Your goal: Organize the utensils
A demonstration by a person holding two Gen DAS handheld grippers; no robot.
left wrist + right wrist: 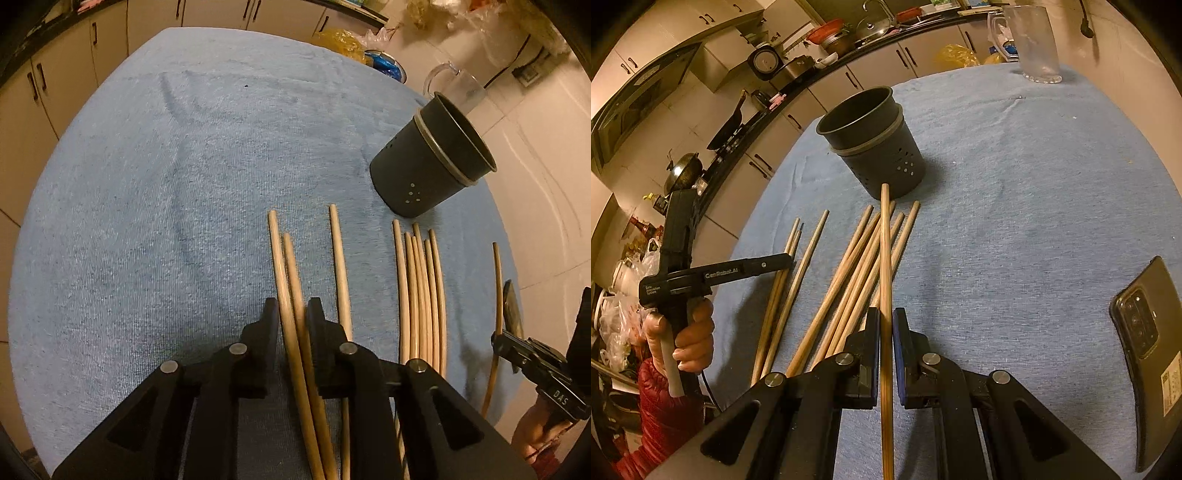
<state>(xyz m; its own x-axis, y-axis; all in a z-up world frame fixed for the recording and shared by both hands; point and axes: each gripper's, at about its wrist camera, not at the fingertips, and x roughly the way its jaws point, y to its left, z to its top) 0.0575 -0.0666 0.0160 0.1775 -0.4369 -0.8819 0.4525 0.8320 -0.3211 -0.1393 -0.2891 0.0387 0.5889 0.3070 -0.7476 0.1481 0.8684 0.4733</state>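
Observation:
Wooden chopsticks lie on a blue towel (147,184). My left gripper (292,308) is low over the towel, its jaws closed around two chopsticks (291,280); a third (341,273) lies just right of it. A bundle of several chopsticks (421,295) lies further right. My right gripper (885,321) is shut on one chopstick (885,251), held above the pile (857,266) and pointing at the dark holder cup (875,144). The cup (432,162) stands upright and looks empty. The left gripper shows in the right wrist view (786,260).
A black phone (1148,343) lies on the towel at the right. A clear glass mug (1030,40) stands at the far edge. Kitchen cabinets and a cluttered counter (738,122) run behind the table. Yellow and blue bags (343,42) sit beyond the towel.

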